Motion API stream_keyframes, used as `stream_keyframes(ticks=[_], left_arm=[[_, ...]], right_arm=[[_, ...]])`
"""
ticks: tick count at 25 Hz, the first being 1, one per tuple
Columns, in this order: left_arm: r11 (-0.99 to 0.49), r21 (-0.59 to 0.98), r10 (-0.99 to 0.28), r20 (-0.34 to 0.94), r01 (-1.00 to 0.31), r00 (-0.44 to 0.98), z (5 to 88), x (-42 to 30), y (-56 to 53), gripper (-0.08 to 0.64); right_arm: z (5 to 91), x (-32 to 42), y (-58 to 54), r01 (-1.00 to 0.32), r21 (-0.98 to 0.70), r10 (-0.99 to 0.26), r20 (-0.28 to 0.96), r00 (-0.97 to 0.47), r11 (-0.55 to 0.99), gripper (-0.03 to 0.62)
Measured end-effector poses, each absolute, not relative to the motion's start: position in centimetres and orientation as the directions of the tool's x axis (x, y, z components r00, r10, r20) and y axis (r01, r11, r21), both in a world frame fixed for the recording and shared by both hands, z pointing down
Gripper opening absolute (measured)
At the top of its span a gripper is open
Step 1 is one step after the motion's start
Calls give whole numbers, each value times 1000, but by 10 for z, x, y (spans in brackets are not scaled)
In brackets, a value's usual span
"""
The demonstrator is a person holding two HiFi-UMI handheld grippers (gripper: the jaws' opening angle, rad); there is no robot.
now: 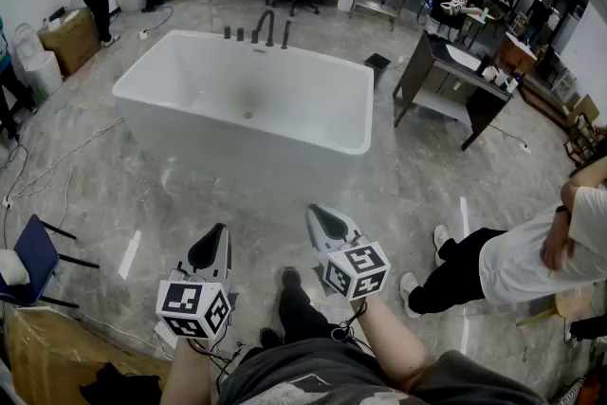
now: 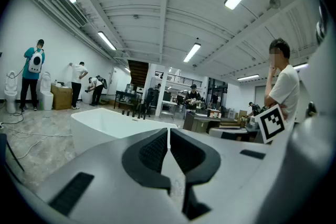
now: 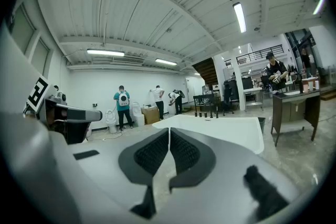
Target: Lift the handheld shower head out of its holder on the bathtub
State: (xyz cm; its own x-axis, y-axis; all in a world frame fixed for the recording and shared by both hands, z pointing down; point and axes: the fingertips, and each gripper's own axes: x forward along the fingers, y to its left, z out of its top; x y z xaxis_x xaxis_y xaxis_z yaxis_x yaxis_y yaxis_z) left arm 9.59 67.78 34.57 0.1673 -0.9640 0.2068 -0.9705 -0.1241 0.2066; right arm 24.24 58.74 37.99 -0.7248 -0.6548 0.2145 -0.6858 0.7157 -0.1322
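A white freestanding bathtub (image 1: pixel 285 123) stands in the middle of the head view, some way ahead of me. On its far rim is a row of dark fittings with a curved spout (image 1: pixel 266 22). At the right end of the row the slim handheld shower head (image 1: pixel 285 35) stands upright in its holder. My left gripper (image 1: pixel 216 234) and right gripper (image 1: pixel 319 213) are held low near my body, well short of the tub. Both point toward it with their jaws pressed together and nothing between them. The tub (image 2: pixel 102 124) and fittings (image 2: pixel 134 110) also show far off in the left gripper view. The tub (image 3: pixel 226 131) shows in the right gripper view too.
A dark desk (image 1: pixel 444 76) stands right of the tub, with a small black bin (image 1: pixel 377 64) beside it. A person (image 1: pixel 517 261) stands close at my right. A blue chair (image 1: pixel 36 251) and a cardboard box (image 1: pixel 47 358) sit at my left. Cables (image 1: pixel 66 166) trail across the floor.
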Motion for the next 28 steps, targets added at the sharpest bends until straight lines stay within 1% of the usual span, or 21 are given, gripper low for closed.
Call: stream_keyframes(ticks=[7, 17, 23, 28], left_arm=[[-87, 185, -957, 256, -979, 134, 358, 76, 677, 26], [-73, 183, -959, 256, -980, 119, 357, 68, 678, 25], [-46, 171, -956, 280, -984, 93, 364, 58, 680, 23], [-38, 190, -951, 294, -981, 94, 378, 49, 655, 23]], right_arm=[[382, 225, 589, -666, -188, -635, 204, -745, 722, 29], [381, 210, 593, -627, -165, -597, 202, -777, 761, 29], [382, 213, 584, -641, -184, -612, 193, -767, 745, 29], [401, 215, 551, -668, -214, -635, 207, -744, 713, 29]])
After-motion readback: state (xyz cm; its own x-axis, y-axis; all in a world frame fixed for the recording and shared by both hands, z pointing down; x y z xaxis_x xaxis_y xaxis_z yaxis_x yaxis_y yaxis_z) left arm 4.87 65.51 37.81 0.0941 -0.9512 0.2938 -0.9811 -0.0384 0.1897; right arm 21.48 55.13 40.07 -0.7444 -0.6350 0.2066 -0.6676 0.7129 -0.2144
